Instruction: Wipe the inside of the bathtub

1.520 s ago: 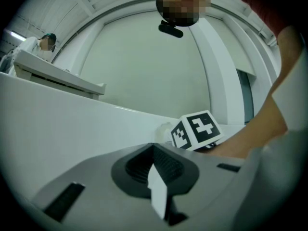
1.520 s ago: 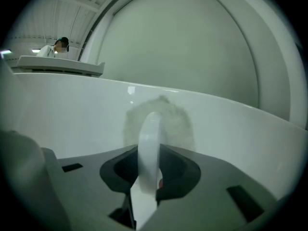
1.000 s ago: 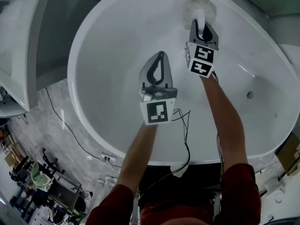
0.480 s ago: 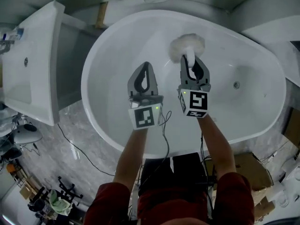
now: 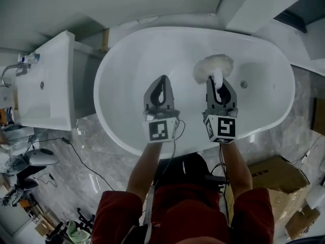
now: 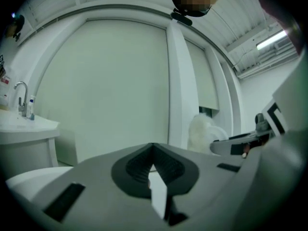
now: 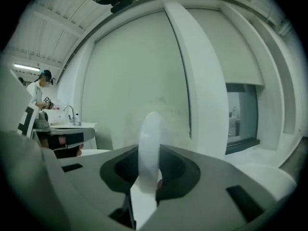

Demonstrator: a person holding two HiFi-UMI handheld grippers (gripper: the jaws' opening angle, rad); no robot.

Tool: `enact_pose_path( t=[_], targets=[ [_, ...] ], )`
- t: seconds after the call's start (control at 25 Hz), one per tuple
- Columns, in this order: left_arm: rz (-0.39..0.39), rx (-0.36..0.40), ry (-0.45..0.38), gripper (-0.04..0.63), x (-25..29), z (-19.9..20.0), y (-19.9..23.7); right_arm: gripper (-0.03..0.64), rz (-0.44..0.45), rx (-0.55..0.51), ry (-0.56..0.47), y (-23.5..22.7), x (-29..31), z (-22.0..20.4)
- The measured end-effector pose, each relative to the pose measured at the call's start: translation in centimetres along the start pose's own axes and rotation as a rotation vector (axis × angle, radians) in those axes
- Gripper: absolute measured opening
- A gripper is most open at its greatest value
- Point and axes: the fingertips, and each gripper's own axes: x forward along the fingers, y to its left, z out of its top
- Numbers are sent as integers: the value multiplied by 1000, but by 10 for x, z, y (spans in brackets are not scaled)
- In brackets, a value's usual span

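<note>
The white oval bathtub (image 5: 108, 117) lies below both grippers in the head view. My right gripper (image 5: 220, 81) is shut on the white handle (image 7: 149, 141) of a fluffy white brush, whose head (image 5: 214, 67) hangs over the tub's far half. In the left gripper view the brush head (image 6: 201, 130) shows at the right, beside the right gripper (image 6: 239, 144). My left gripper (image 5: 161, 79) is shut with nothing in it, its jaws meeting in the left gripper view (image 6: 153, 149). Both gripper views face a white wall, not the tub.
A white washbasin unit (image 5: 44, 88) with a tap (image 5: 14, 70) stands left of the tub. Cables (image 5: 79, 155) trail over the marble floor. Cardboard boxes (image 5: 281, 183) sit at the lower right. A person (image 7: 41, 88) stands far off by the basin.
Both grippers have come up and back from the tub's inner wall toward me. The brush head has lifted with the right gripper. The head camera now sees the whole tub.
</note>
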Motion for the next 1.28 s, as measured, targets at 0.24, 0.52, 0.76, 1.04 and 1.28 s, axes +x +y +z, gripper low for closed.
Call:
enact_pose_path(
  t=[0.24, 0.52, 0.76, 1.04, 1.28],
  targets=[
    [-51, 32, -73, 15, -49, 79, -66, 91, -63, 15, -54, -42, -102, 53],
    [-109, 13, -97, 15, -129, 140, -135, 91, -122, 22, -115, -73, -230, 102],
    [-163, 59, -132, 15, -202, 171, -180, 91, -173, 31, -181, -86, -331, 130],
    [-206, 66, -188, 15, -260, 206, -210, 91, -189, -2, -223, -61, -409, 141],
    [-210, 161, -252, 15, -312, 240, -233, 91, -214, 20, -207, -50, -453, 137]
  ],
)
